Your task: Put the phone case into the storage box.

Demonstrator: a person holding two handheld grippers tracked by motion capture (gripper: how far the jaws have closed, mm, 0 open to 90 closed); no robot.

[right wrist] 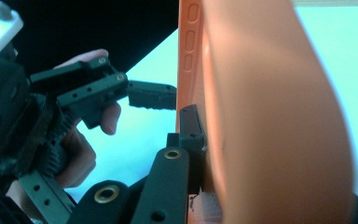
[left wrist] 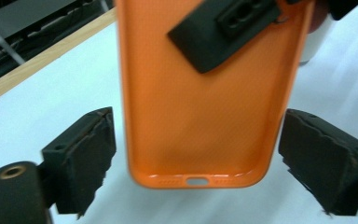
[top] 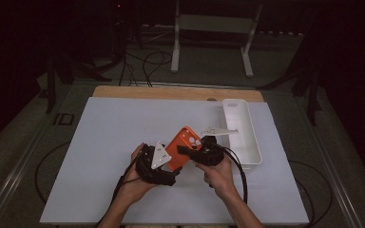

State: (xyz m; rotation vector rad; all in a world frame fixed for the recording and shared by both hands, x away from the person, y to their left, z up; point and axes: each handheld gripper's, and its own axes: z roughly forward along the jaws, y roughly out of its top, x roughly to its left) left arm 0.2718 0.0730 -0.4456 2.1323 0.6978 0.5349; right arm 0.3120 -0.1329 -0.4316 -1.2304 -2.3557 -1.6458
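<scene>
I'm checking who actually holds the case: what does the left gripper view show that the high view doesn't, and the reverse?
Left gripper view alone: the left gripper has its jaws spread clear of the orange silicone phone case, with gaps on both sides, and the case's port cutout at its lower edge. High view alone: the white rectangular plastic tray, both hands, the white table sheet. Both: the right gripper clamped on the case.
</scene>
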